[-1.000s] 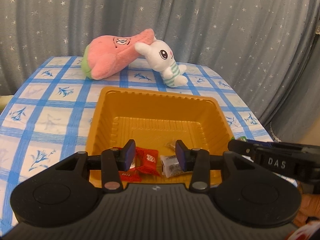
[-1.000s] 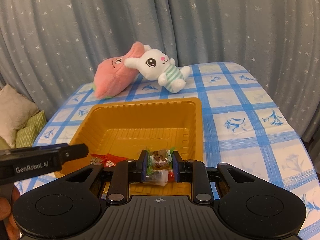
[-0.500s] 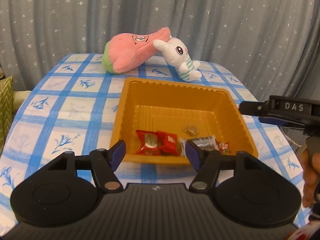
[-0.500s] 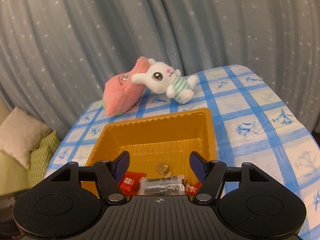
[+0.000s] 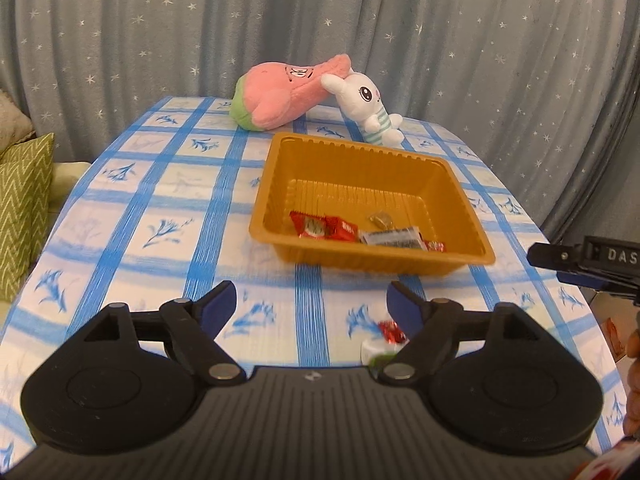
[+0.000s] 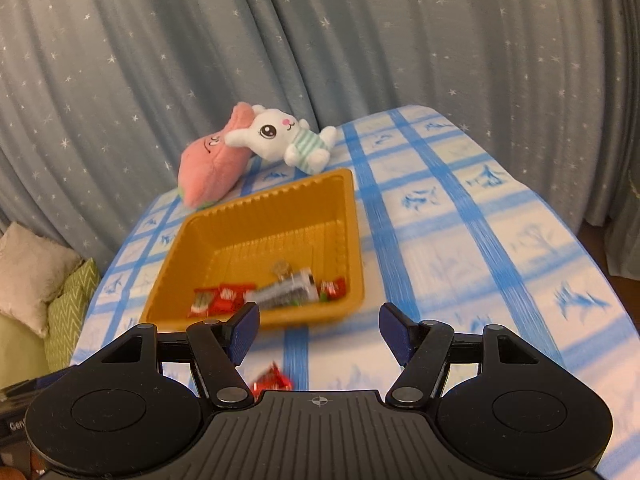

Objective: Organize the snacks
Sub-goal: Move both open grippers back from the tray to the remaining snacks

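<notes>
Blue-checked surface (image 5: pixel 160 208) backed by a starry curtain (image 5: pixel 160 20). Near its middle, orange tray (image 5: pixel 472 224) holding red snack packets (image 5: pixel 324 227), a silver wrapper (image 5: pixel 394 237) and a small candy (image 5: pixel 381 218). Behind the tray, pink plush (image 5: pixel 280 96) touching white bunny (image 5: pixel 368 106). Left tongs (image 5: pixel 312 300) opening, nothing between; right tongs (image 6: pixel 316 322) wide, empty. Loose red candy (image 5: pixel 391 332) lying just before the tray.

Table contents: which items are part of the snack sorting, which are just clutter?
Task items: orange tray; red wrappers and silver packet inside it; loose red candy on the tablecloth.

Clutter: pink plush; white bunny plush; green cushion.
</notes>
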Tool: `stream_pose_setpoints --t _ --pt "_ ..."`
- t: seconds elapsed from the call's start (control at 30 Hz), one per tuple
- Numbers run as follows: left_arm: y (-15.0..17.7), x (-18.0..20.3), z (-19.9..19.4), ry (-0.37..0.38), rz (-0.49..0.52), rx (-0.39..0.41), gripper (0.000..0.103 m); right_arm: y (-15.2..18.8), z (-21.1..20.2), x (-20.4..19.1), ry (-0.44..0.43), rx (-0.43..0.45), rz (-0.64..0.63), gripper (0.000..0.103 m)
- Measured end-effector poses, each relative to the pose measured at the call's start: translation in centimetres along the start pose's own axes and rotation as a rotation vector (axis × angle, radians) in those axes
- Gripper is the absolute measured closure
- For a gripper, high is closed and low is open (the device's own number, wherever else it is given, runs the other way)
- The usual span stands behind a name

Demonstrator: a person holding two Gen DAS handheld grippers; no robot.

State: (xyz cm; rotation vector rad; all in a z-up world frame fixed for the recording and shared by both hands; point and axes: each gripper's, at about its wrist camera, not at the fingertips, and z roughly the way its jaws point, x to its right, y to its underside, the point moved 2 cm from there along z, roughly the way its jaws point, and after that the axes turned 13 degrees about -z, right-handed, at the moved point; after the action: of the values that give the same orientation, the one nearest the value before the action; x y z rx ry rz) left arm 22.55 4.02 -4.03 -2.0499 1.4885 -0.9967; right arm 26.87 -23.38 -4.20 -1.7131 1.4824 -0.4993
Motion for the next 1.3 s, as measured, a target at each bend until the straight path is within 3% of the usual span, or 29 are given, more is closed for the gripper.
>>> stream_pose_setpoints --t 0.17,0.57,1.3 --pt "1.4 -0.6 -2.4 -0.005 -0.027 0.001 0.021 2.0 -3.4 -0.7 0.016 0.007 -0.003 0.037" --pt "4.6 -1.4 -6.7 -0.03 0.012 0.005 0.018 6.8 -8.7 -1.6 0.05 -0.006 -0.041 0.037" --pt "7.0 -1.5 -7.6 -0.02 0.05 -0.024 0.018 8.7 -9.7 -2.8 0.037 -0.027 -0.084 0.037"
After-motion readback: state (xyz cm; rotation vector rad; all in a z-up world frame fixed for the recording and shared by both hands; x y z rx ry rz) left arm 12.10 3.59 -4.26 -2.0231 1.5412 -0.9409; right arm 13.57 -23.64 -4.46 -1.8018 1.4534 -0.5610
